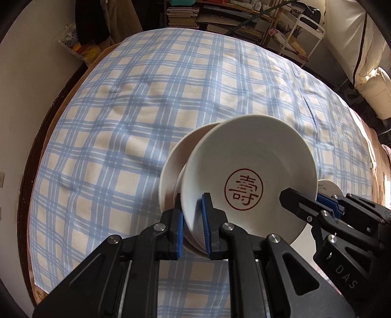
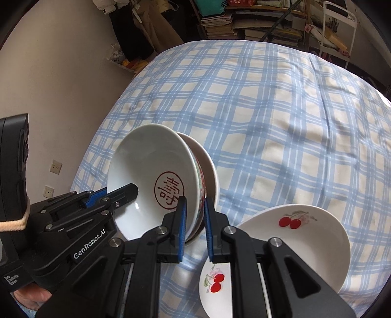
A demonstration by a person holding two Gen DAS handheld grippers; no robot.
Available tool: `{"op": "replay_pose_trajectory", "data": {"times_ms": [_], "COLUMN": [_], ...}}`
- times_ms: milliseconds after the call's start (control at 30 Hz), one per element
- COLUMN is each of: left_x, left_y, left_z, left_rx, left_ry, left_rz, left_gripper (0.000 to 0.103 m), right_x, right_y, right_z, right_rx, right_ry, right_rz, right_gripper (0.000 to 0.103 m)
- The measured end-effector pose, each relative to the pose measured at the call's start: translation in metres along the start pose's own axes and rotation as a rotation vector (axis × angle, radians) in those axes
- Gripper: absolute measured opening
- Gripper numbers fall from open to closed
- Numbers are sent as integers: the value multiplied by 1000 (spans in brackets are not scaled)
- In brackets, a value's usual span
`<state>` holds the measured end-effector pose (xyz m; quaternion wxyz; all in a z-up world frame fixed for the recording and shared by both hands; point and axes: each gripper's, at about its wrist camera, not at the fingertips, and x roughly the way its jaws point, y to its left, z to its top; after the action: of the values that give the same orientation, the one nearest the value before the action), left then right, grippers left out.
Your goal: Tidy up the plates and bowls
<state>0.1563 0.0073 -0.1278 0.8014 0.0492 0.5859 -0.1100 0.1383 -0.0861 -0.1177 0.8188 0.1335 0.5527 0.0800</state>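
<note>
A white bowl with a red seal mark point(image 1: 256, 171) point(image 2: 151, 176) is held up on edge above the checked cloth, nested in a second white bowl point(image 1: 176, 161) point(image 2: 207, 168) behind it. My left gripper point(image 1: 193, 227) is shut on the rims of both bowls at one side. My right gripper point(image 2: 195, 225) is shut on the same pair at the opposite rim; it shows in the left wrist view point(image 1: 305, 203). The left gripper shows in the right wrist view point(image 2: 117, 195).
Two white cherry-pattern dishes point(image 2: 303, 234) point(image 2: 215, 288) lie on the blue checked tablecloth point(image 1: 171, 97) below my right gripper. A wall point(image 1: 29, 85) is at the left. Bookshelves point(image 1: 220, 14) and a white cart point(image 2: 337, 29) stand beyond the table's far edge.
</note>
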Motion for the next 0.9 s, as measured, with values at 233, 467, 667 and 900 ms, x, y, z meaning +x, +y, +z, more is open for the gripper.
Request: {"op": "replay_pose_trajectory", "data": {"times_ms": [233, 467, 667, 900], "left_x": [-10, -26, -45, -32], "left_y": [-7, 6, 27, 57], "left_z": [1, 0, 5, 8], "left_rx": [76, 81, 52, 16], "left_ry": [3, -68, -164, -129], "left_rz": [5, 41, 93, 165], "left_gripper": [13, 18, 82, 90], "right_x": [-5, -11, -16, -24], "right_y": [-5, -14, -17, -20], "right_z": [2, -2, 4, 15], "right_rx": [-18, 4, -2, -43], "right_ry": [-41, -66, -68, -85], "right_rz": [-36, 2, -3, -51], "right_gripper": [15, 15, 18, 72]}}
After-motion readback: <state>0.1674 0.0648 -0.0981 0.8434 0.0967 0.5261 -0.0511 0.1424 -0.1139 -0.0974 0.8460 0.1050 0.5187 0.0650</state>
